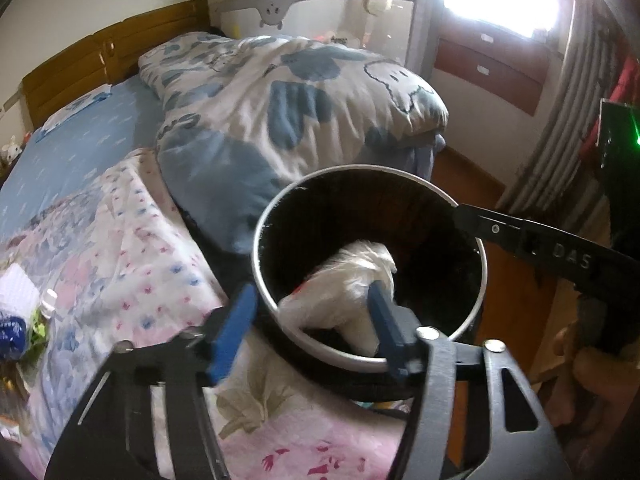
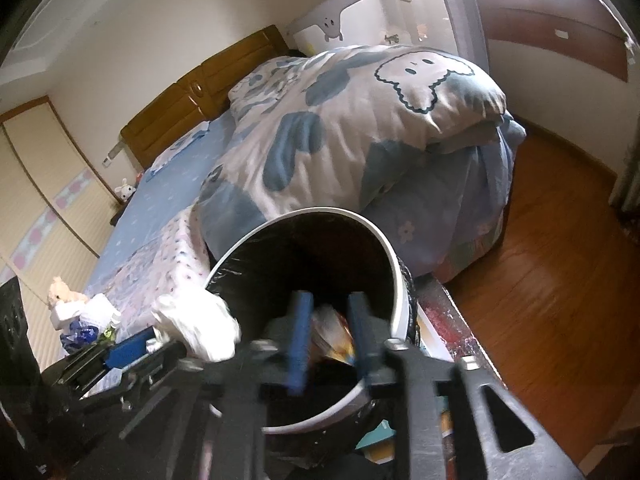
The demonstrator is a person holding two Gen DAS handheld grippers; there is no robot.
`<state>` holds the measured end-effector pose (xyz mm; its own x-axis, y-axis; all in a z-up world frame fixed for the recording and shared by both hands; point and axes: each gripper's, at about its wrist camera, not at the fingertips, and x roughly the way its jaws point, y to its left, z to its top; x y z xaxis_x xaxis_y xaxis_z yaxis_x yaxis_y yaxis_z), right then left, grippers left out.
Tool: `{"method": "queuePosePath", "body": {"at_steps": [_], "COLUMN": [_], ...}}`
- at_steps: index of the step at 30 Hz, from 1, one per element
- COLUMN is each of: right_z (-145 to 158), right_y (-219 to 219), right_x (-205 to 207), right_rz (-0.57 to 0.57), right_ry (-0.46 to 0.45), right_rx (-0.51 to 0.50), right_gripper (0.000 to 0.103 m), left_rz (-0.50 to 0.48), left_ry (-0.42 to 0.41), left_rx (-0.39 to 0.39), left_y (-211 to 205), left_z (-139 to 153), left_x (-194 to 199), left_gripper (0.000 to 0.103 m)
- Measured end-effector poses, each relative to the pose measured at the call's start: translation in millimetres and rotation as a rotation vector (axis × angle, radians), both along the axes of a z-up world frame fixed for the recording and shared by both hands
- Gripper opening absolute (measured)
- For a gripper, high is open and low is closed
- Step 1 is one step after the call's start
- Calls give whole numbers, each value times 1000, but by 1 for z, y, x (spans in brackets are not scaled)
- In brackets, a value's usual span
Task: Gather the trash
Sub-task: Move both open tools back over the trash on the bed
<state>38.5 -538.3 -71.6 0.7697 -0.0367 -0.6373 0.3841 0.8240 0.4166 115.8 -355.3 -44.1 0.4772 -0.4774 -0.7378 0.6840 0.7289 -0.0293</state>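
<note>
Bin: white-rimmed, black-lined, beside the bed.
Left gripper: I see jaws apart, white crumpled bag loose in the bin.
Right gripper: jaws apart over colourful wrapper in the bin.

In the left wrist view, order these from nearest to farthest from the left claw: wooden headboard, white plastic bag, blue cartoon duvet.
1. White plastic bag: in the trash bin, right at the left claw.
2. Blue cartoon duvet: bunched on the bed beyond the bin.
3. Wooden headboard: far upper left, against the wall.
</note>
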Motion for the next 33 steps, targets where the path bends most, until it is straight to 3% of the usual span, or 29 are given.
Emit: {"method": "queuePosePath", "body": {"at_steps": [1, 2, 8, 16, 33], "right_z": [1, 2, 8, 14, 3], "right_y": [-1, 0, 10, 58, 189], "right_x": [-1, -3, -10, -7, 22], "right_rz": [-4, -9, -15, 62, 316], "right_ry": [-4, -14, -35, -60, -70], "right_rx": [3, 2, 0, -16, -7], "right_gripper": [61, 65, 72, 86, 88], "left_rz": [4, 8, 73, 174, 454], "left_ry": [4, 8, -4, -49, -40], "left_rx": [-4, -6, -18, -32, -42], "left_y": [3, 6, 39, 105, 253], "left_z": [0, 0, 0, 1, -12], "left_x": [0, 0, -8, -25, -37], "left_gripper": [66, 66, 71, 76, 76]}}
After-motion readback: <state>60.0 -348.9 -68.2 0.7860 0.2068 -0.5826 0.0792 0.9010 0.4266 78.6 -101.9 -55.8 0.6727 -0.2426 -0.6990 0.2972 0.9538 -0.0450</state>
